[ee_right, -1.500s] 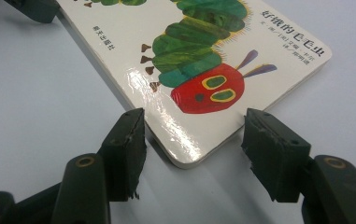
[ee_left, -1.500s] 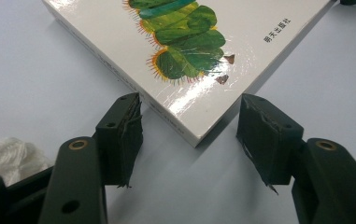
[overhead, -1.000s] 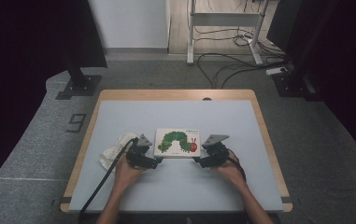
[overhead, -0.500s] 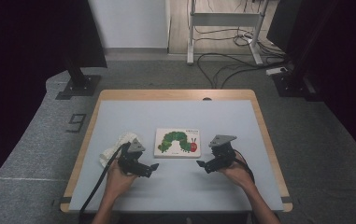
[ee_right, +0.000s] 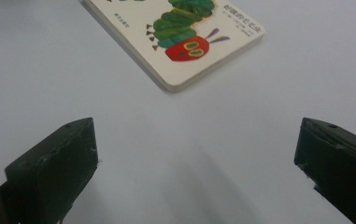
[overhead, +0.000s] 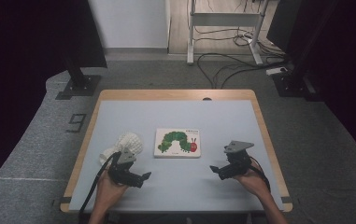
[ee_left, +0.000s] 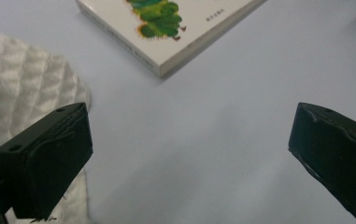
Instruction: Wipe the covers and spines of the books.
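The desk point(overhead: 175, 112) takes up the middle of the high view, a pale blue top with a wooden rim, and most of it lies bare. Near its centre, slightly toward the lower half of the frame, the picture book point(overhead: 177, 143) rests flat and closed, cover up, with the green caterpillar showing. Its edges look square to the desk. At the lower left of the book, just beside it but apart, sits a crumpled white cloth point(overhead: 124, 144).

The left hand-held gripper point(overhead: 142, 178) is in the lower left of the high view, below the cloth and clear of the book. Its jaws have just been opening and now stand wide apart, with only bare desk between them in the left gripper view, where the book point(ee_left: 166, 28) lies at the top edge and the cloth point(ee_left: 21, 98) at the left. The right hand-held gripper point(overhead: 215, 171) is at the lower right, likewise clear of the book. Its jaws too have just been opening and are spread wide, with nothing between them; the book point(ee_right: 180, 37) lies at the top of the right gripper view.

Judging from this, the work on the book looks done: it lies set down, closed and released by both hands. Little seems left beyond drawing the hands away, unless the cloth is to be dealt with next.
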Motion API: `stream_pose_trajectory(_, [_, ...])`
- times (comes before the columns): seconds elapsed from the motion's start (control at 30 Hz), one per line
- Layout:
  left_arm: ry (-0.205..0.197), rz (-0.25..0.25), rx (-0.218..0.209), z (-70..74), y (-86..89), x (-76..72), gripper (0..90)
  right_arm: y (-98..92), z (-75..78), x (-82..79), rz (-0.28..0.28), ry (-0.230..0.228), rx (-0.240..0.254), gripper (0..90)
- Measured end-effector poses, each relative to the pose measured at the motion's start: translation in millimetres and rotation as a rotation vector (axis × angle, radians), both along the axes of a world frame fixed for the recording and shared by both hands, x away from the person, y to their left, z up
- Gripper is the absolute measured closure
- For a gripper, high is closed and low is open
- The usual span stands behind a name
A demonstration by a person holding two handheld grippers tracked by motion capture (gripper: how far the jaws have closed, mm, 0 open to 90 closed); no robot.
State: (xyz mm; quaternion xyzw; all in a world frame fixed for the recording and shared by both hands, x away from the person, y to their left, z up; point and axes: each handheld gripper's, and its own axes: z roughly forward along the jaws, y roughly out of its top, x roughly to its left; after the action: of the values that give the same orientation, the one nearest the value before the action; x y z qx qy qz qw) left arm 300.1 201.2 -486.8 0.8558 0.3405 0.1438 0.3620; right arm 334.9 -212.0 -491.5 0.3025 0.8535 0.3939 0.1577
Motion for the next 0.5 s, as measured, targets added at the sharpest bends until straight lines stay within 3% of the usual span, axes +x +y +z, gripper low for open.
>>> stream_pose_trajectory(0.2, [0.011,-0.009,0.023,-16.7,1.8,-10.9,0.0,-17.7,-6.9,-12.5,-0.037,0.003,0.001,0.0])
stream_pose_trajectory(0.5, [0.06,-0.027,0.059,-40.1,-4.5,-11.9,0.0,-30.1,-33.2,-20.8,-0.082,0.026,-0.028,0.0])
